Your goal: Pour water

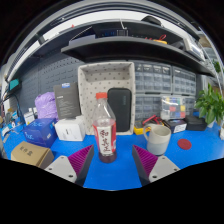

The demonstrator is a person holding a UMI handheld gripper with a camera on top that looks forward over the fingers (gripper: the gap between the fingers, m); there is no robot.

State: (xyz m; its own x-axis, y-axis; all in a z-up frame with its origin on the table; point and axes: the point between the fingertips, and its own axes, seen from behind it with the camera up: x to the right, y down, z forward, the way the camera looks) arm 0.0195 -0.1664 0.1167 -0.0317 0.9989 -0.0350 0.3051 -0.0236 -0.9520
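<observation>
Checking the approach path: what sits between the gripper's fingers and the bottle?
Nothing: in the gripper view, only bare blue table separates the open gripper from the bottle.

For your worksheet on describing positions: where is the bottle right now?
The bottle stands on the blue table, between the open gripper fingers, left of the cup.

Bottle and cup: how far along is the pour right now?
Done: the gripper is lined up, the capped bottle standing upright between its open fingers on the blue table. In hand: closing in for the grasp; no squeeze visible. Left: grip, lift, uncap, and tilt over the cup beside it.
</observation>
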